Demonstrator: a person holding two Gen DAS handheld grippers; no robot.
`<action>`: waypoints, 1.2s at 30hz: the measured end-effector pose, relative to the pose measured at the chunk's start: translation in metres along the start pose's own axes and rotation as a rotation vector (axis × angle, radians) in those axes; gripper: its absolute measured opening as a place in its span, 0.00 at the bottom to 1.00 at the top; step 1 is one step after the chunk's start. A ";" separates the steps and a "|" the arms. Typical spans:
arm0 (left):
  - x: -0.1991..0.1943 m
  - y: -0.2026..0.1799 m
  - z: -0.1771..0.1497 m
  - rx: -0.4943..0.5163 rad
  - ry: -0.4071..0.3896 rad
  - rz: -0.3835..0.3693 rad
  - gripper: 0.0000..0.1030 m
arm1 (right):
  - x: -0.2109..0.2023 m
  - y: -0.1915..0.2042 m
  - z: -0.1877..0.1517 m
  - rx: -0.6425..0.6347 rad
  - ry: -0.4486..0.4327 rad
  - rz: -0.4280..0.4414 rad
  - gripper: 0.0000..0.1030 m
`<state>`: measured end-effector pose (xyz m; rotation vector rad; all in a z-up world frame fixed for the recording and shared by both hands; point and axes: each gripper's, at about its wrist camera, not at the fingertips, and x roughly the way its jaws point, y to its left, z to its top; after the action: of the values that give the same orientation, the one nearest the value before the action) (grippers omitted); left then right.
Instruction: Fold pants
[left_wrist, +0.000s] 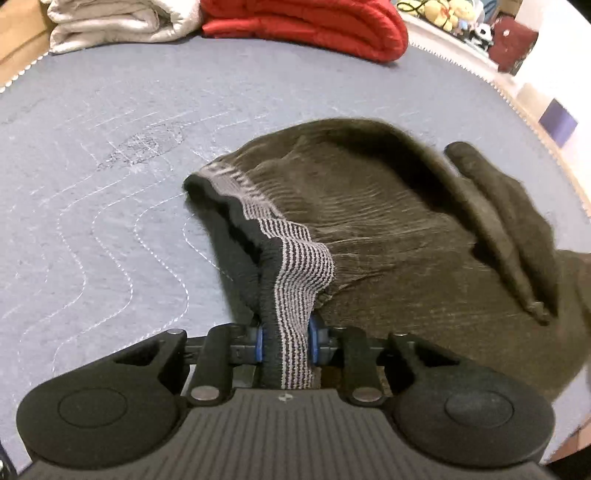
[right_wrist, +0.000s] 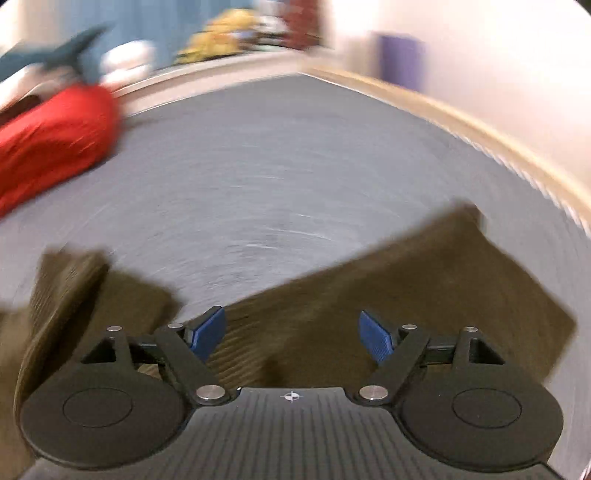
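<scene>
While my left tool (left_wrist: 285, 341) is clamping the striped waistband (left_wrist: 295, 266), the brown pants (left_wrist: 388, 229) are lying bunched on the grey worktop (left_wrist: 110, 184). My right tool (right_wrist: 291, 334) is hovering with pads apart, gripping nothing. Next I'm needing 1 second grip, probably a leg (right_wrist: 424, 280).

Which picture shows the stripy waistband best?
The left wrist view: the waistband is sharp there, pinched in the left gripper. The right wrist view is blurred and shows only brown pants, no waistband.
</scene>
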<state>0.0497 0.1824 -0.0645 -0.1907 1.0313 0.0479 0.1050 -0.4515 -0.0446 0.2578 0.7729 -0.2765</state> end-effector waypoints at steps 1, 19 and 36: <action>-0.002 -0.003 -0.003 0.008 0.008 0.011 0.24 | 0.004 -0.010 0.001 0.060 0.015 -0.015 0.78; -0.028 -0.087 0.040 -0.038 -0.210 0.208 0.74 | -0.014 0.089 -0.022 -0.151 0.004 0.344 0.47; -0.013 -0.156 0.052 -0.041 -0.156 0.040 0.74 | 0.024 0.194 -0.037 -0.200 0.206 0.478 0.67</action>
<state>0.1077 0.0391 -0.0067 -0.2010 0.8786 0.1185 0.1634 -0.2619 -0.0626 0.2765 0.9095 0.2818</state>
